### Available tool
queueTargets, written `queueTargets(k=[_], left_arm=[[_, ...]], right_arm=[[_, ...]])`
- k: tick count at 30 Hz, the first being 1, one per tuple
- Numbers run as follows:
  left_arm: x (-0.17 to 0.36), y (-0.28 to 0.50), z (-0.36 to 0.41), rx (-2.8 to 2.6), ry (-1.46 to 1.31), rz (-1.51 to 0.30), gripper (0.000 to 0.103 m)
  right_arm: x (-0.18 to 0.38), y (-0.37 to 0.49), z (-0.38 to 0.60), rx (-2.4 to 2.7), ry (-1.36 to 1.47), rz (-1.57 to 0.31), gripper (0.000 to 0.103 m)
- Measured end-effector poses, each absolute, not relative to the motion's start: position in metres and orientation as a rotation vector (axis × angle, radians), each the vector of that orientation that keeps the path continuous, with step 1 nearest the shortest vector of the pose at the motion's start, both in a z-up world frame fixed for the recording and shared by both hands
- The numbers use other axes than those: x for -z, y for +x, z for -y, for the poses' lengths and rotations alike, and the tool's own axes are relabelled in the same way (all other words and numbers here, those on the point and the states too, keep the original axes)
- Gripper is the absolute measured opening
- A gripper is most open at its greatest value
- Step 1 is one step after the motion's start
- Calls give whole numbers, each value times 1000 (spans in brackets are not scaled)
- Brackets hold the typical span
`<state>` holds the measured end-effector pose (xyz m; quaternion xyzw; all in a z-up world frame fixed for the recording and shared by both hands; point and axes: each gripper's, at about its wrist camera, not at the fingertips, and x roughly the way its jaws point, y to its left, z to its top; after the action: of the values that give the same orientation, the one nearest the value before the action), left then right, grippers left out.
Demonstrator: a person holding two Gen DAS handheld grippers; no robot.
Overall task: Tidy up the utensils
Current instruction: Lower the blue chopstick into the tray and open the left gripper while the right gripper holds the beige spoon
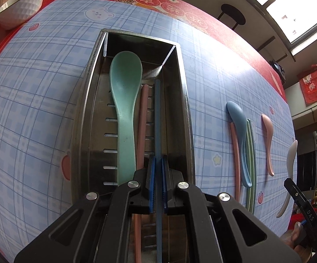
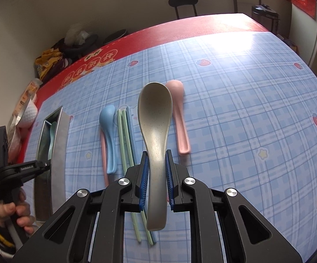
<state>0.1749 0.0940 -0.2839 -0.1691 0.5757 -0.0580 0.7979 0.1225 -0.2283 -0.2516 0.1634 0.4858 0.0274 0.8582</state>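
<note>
My left gripper (image 1: 157,164) is shut on a dark blue chopstick (image 1: 157,114) and holds it lengthwise over the steel utensil box (image 1: 81,118). In the box lie a green spoon (image 1: 124,109) and a pink chopstick (image 1: 142,118). My right gripper (image 2: 156,160) is shut on the handle of a beige spoon (image 2: 155,118), held above the table. On the cloth beside it lie a blue spoon (image 2: 109,131), green chopsticks (image 2: 123,135), a pink chopstick (image 2: 103,153) and a pink spoon (image 2: 178,114).
A white bowl (image 1: 20,6) stands at the far left corner of the table. The steel box (image 2: 57,144) is left of the loose utensils in the right wrist view. A black stool (image 2: 183,2) stands beyond the table's far edge.
</note>
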Motion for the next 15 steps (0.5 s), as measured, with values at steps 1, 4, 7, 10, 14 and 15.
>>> queueTargets(k=[1,4,7,10,14,15], left_arm=[[285,174,-94,123,-362,-1240,6],[288,173,-91,118,-360,-1252,6],[286,170,-88,113,-345,-1249,6],[280,167,-89,95,-331,-1242,6],[266,159,-90,80,-301,-1205,7],[262,155,-91,76,-294,-1195,9]], right_arm=[[251,122,229,-57,344,-1021,15],[250,121,229,-61,344,-1020,15],[249,121,229,-65,341,-1019,15],[247,120,229,-64,343,-1016,15],[243,118,230,-70,347,-1008,15],[243,118,231,-71,349,-1006,15]])
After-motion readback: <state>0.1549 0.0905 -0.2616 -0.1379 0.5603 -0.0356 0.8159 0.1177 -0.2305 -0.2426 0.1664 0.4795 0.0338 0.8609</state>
